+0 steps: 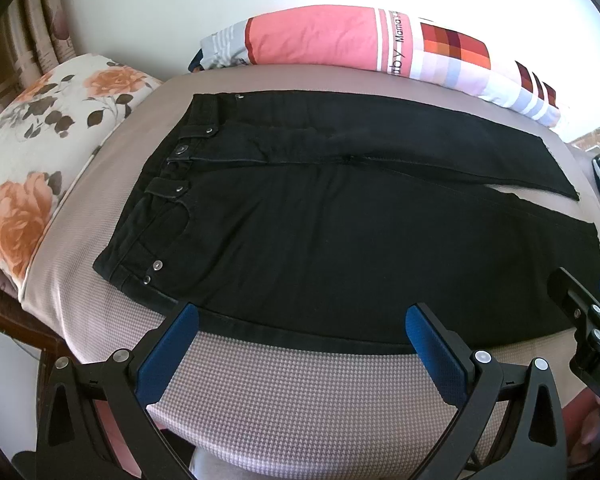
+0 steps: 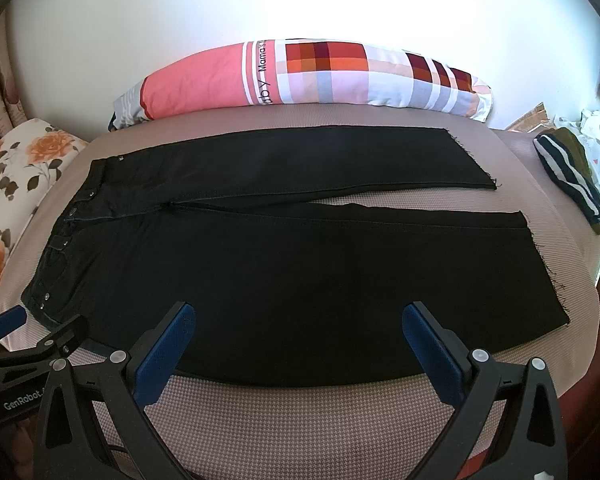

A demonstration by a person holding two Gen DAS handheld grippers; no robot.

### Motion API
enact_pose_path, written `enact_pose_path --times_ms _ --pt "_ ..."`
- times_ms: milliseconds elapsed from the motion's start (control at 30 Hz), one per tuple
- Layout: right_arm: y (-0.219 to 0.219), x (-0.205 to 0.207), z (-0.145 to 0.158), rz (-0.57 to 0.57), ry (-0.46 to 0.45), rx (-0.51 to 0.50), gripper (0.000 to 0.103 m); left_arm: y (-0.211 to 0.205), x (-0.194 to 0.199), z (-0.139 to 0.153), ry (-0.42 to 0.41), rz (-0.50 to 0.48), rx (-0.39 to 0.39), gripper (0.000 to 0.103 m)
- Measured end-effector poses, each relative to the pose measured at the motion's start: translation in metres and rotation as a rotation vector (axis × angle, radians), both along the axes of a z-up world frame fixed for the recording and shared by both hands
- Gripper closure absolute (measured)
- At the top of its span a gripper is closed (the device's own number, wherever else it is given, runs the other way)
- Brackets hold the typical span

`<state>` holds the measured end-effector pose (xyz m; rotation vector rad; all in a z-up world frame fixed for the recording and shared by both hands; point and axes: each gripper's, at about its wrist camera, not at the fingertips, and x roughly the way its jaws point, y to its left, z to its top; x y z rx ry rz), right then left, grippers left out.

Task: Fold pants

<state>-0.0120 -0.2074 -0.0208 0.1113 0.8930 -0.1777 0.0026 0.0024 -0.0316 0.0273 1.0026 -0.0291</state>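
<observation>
black denim pants (image 2: pixel 284 272) laid flat across the bed (image 2: pixel 300 420), waistband toward its left edge. no fold begun. left gripper (image 1: pixel 300 320) and right gripper (image 2: pixel 296 318) both spread, empty, at the near edge. near leg to be pinched next.

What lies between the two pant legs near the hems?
In the right wrist view, a narrow wedge of bare bed cover separates the two legs of the black pants, widening toward the hems.

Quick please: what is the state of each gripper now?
Left gripper: open, holding nothing, near the flat black denim pants.
Right gripper: open, holding nothing.
</observation>
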Motion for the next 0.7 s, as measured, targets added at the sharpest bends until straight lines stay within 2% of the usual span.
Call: enact_pose_path --times_ms 700 --pt "0.0025 0.0006 -0.0018 -0.002 0.01 0.0 0.0 -0.0019 0.0015 -0.0024 0.006 -0.004 0.003 0.0"
